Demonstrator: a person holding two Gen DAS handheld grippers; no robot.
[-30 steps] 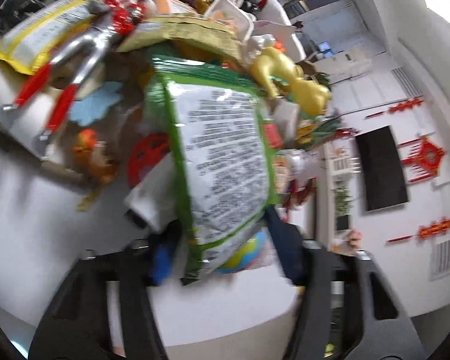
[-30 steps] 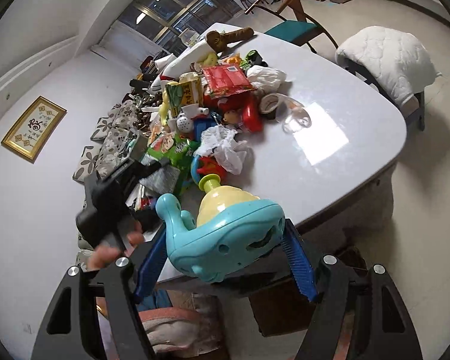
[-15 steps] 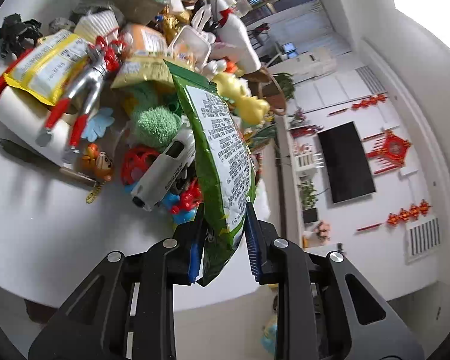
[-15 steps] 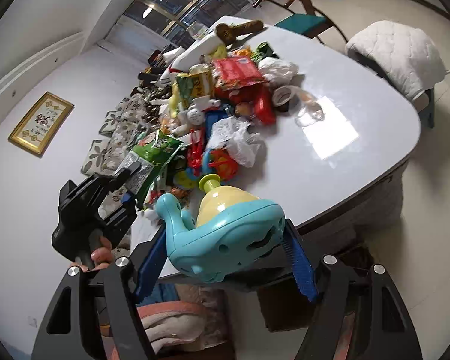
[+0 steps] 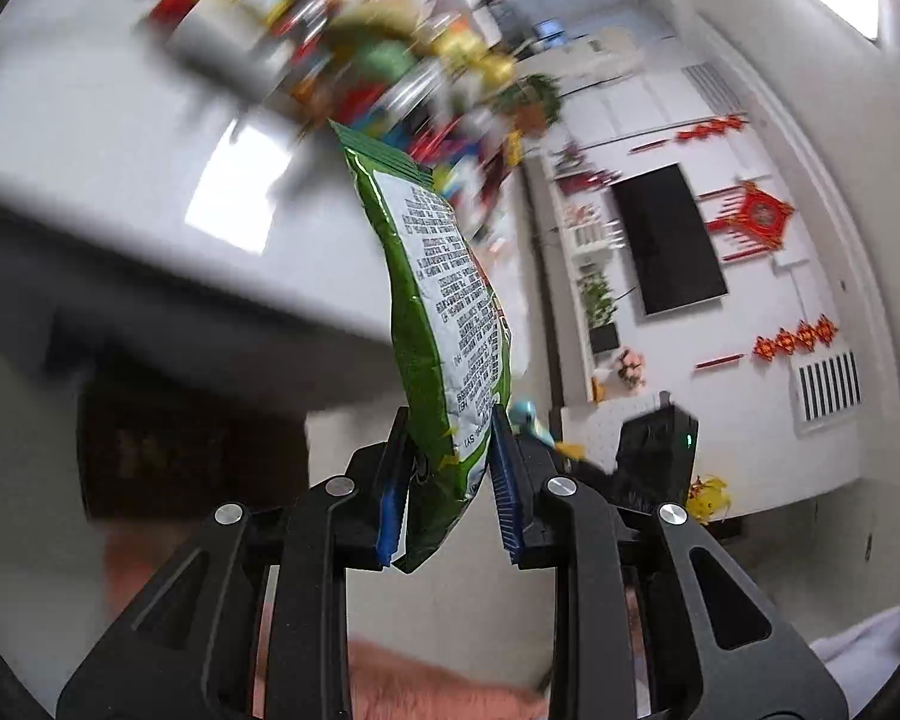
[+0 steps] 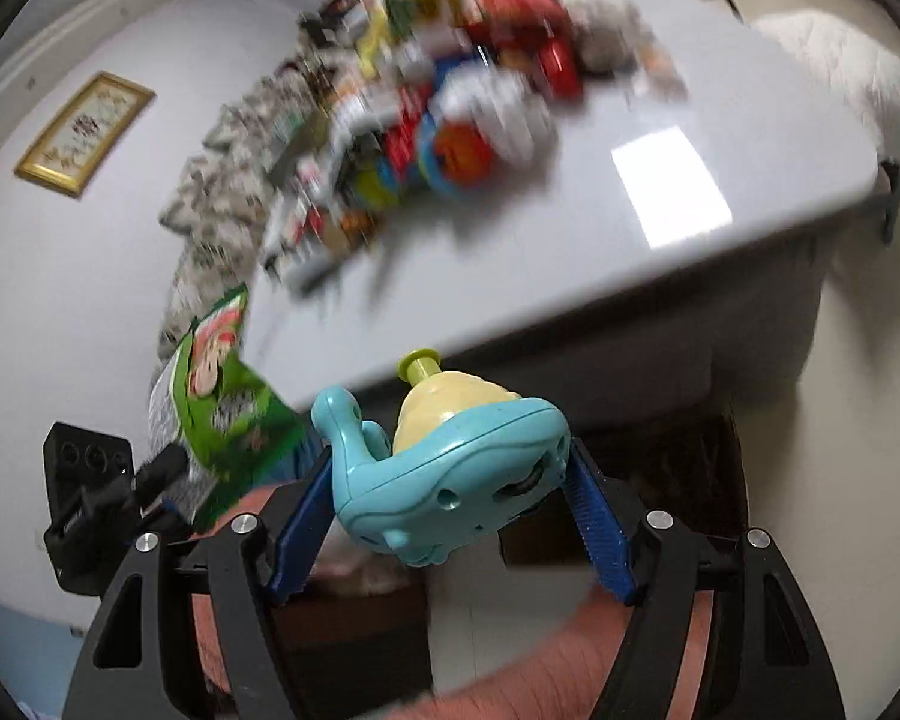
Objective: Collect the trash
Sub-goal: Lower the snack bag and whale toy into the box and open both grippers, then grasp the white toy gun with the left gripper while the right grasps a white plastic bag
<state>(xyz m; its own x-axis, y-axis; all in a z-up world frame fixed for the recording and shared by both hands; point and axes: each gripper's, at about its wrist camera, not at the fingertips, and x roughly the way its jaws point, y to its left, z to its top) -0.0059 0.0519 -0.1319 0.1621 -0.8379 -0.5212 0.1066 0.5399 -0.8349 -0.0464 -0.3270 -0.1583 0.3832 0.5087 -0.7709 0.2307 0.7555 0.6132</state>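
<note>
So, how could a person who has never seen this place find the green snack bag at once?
Start at the white table, then come to its near edge and past it. The snack bag hangs there, pinched at its lower end by the left gripper. Unlike the blurred heap behind, it is green with a white printed panel.

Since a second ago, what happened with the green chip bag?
The left gripper closed its fingers on the green chip bag, lifted it off the pile and carried it past the table edge. The right gripper stayed clamped on the blue toy.

White glossy counter [image 6: 660, 252], a blurred heap of colourful toys and packets [image 6: 450, 108] piled on it, near edge bare
</note>
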